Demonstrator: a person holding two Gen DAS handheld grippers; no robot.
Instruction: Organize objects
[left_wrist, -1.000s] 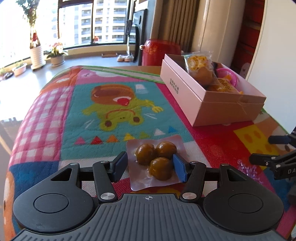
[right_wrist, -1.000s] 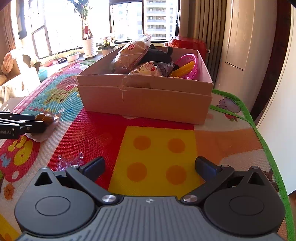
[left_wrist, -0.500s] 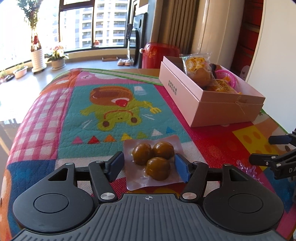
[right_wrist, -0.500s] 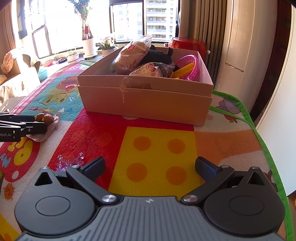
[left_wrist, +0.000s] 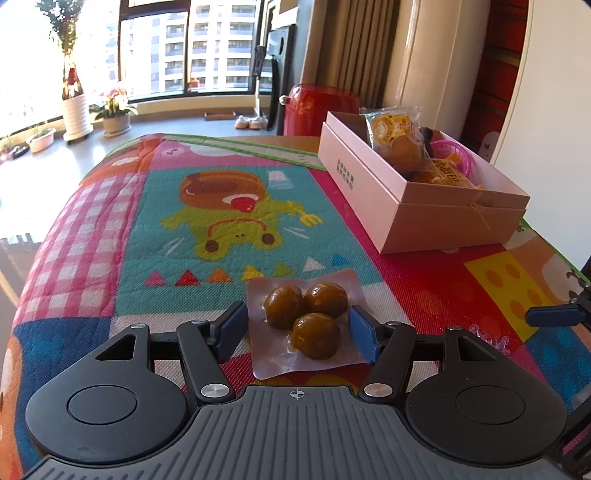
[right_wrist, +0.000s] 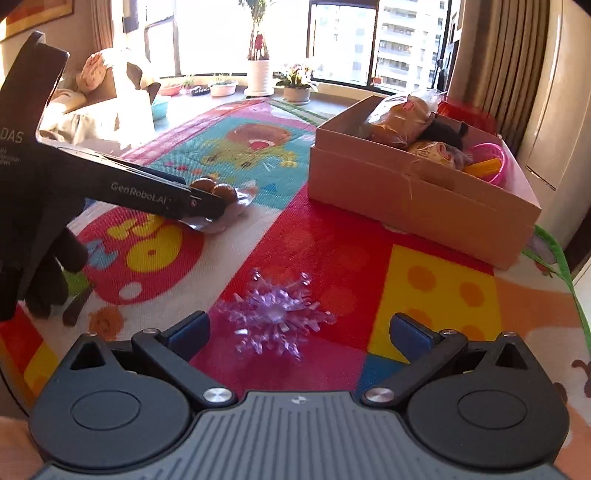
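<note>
On the colourful play mat (left_wrist: 236, 221), close to its near edge, lies a clear vacuum pouch of three brown eggs (left_wrist: 306, 318), flat on the red and white part of the pattern. The left gripper (left_wrist: 295, 328) sits low over it with its blue pads on either side of the pouch: the left pad is just beside the plastic edge, the right one at the other edge, and whether either pad actually touches the film I cannot tell. Its jaws are parted, gripping nothing. From the right wrist view the same pouch (right_wrist: 218, 195) shows behind the long black finger of that left gripper (right_wrist: 207, 201), which is held in a black-gloved hand (right_wrist: 33, 236).

A little to the right of the pouch, on the red patch of the mat (right_wrist: 332, 251), rests a purple crystal snowflake ornament (right_wrist: 273, 314). The right gripper (right_wrist: 301, 332) hovers just in front of it, jaws spread wide and holding nothing, the ornament lying between and slightly ahead of its blue pads.

Further back on the right stands an open pink cardboard box (left_wrist: 424, 206), well apart from both the pouch and the ornament. It is already filled with packaged buns (left_wrist: 397, 140), a dark item, and a pink plastic basket (right_wrist: 487, 158) with something yellow in it. Beyond the table are a red stool (left_wrist: 321, 107), potted plants (left_wrist: 114, 118) by the window, and curtains.
</note>
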